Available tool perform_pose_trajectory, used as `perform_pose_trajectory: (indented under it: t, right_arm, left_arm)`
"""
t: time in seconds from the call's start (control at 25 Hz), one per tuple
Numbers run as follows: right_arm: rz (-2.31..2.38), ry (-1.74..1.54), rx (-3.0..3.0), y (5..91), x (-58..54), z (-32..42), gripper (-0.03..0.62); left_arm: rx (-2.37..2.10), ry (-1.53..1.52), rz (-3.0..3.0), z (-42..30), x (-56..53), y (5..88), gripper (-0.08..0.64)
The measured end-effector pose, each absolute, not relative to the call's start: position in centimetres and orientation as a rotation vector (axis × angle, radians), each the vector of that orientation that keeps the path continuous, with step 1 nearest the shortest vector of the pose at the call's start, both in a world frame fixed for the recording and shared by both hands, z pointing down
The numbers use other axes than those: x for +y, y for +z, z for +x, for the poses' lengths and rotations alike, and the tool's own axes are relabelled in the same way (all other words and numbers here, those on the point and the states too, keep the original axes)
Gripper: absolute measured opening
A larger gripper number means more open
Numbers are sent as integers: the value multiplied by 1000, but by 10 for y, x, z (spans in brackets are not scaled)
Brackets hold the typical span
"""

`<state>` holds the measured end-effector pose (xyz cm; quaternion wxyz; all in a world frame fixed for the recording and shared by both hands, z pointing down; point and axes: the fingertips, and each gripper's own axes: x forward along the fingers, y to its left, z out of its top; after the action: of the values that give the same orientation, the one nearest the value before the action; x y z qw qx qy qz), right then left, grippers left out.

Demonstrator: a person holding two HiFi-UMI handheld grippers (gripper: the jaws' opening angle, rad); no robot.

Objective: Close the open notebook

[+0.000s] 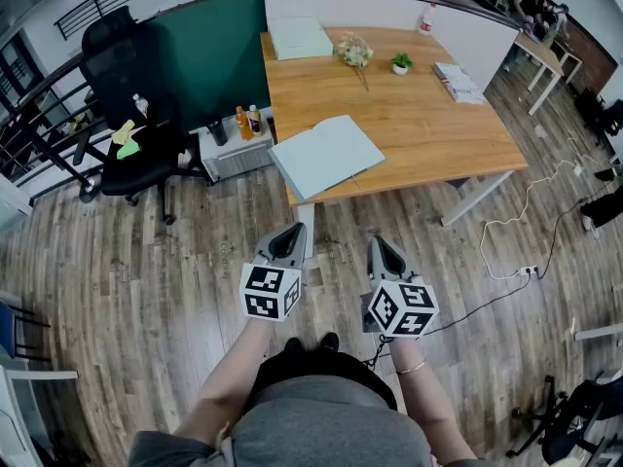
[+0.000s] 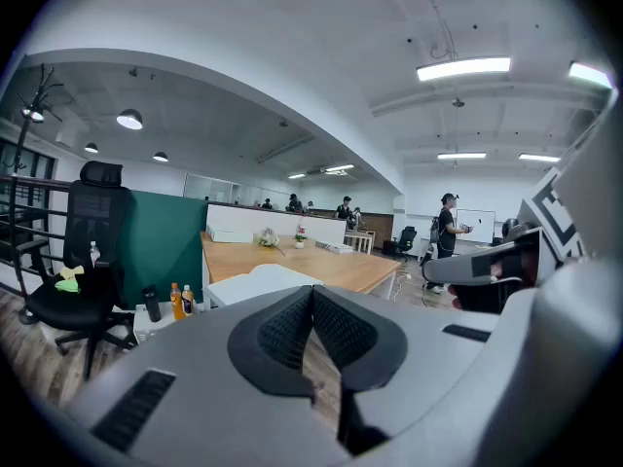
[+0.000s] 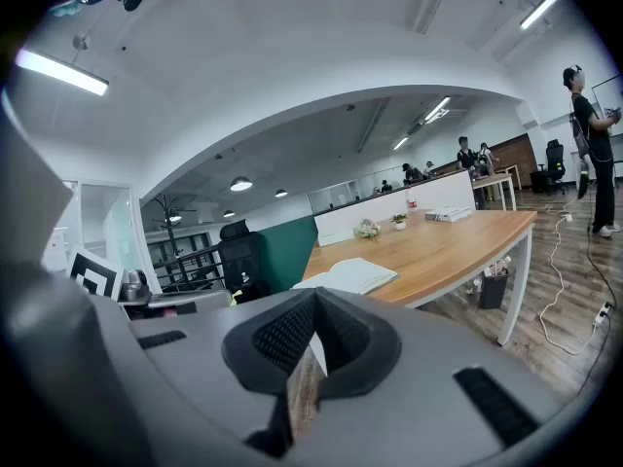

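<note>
The long orange-brown wooden desk top (image 1: pixel 419 115) is smooth, with a soft satin sheen and visible grain. On its near left corner, the open notebook of pale paper (image 1: pixel 326 154) looks matt. The grey-brown plank floor (image 1: pixel 146 290) has a dull wood-grain finish. The dark green partition panel (image 1: pixel 209 56), far left, is matt. The grey plastic left gripper (image 1: pixel 290 230) and grey plastic right gripper (image 1: pixel 378 243) have matt shells, and their black pads (image 2: pixel 282 334) are finely ribbed.
</note>
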<state>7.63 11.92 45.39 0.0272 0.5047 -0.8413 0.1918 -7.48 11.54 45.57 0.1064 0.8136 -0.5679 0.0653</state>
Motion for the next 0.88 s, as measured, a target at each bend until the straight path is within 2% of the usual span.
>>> perform_pose_trajectory:
  t: [0.6, 0.72, 0.88]
  right_arm:
    - [1610, 601, -2607, 456, 116, 106, 8]
    - [1604, 613, -2611, 458, 115, 113, 32]
    - [1582, 620, -2618, 460, 118, 117, 61]
  left_arm:
    - [-1678, 181, 2368, -55, 115, 461, 28]
    - [-1682, 187, 2364, -50, 116, 462, 29]
    - [-1697, 183, 2353, -48, 120, 461, 72]
